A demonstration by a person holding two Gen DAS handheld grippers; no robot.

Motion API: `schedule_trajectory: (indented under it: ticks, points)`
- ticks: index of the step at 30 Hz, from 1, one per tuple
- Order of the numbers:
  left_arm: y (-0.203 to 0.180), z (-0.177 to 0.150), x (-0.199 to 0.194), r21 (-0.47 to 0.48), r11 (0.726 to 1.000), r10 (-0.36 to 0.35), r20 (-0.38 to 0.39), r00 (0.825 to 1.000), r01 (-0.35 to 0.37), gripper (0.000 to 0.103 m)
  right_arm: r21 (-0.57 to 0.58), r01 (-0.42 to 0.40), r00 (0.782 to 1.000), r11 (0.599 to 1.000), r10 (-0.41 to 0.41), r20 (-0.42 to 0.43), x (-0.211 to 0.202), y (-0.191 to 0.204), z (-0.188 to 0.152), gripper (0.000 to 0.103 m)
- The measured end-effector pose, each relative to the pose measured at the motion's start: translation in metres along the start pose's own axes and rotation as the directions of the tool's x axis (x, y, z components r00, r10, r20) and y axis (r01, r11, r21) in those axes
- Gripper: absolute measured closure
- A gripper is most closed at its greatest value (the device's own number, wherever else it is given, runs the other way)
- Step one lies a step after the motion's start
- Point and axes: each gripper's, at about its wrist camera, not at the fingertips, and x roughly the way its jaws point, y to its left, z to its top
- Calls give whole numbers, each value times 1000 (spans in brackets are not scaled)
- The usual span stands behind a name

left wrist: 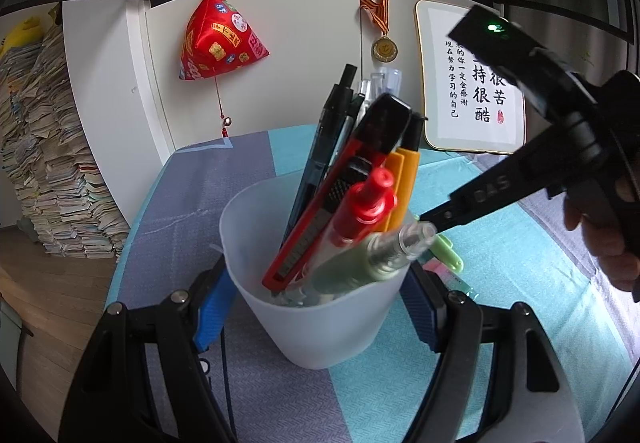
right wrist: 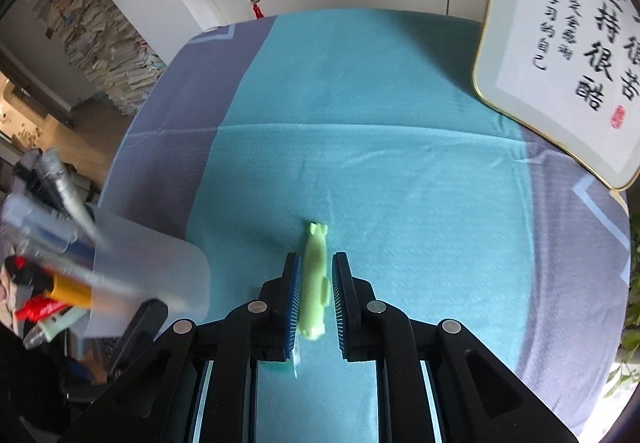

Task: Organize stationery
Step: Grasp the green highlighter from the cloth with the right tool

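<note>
My left gripper is shut on a frosted plastic cup, with a blue pad on each side of its wall. Inside the cup stand several pens, a red utility knife and a red-capped pen. In the right wrist view the cup appears blurred at the left. A pale green item lies on the cloth, and my right gripper points steeply down with its narrowly parted pads either side of it. A sliver of cloth shows beside the right pad. From the left wrist view, that gripper reaches down behind the cup towards the green item.
A teal and grey tablecloth covers the table. A framed calligraphy board leans at the back right. More small stationery, one piece pink, lies by the green item. A hand holds the right gripper. Stacked books stand beyond the table's left edge.
</note>
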Motion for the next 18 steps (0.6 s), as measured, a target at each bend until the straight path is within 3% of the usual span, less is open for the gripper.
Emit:
schedule_trajectory:
  ticks: [9,18]
  points:
    - [0,0,0,0,1000,-1,0,1000,1,29,-8,48,998,999,-48,-33,13,4,2,89]
    - [0,0,0,1,1000,-2,-1,1000,2,29,-6,31,999,1000,-30,45,-23,2,-10,89]
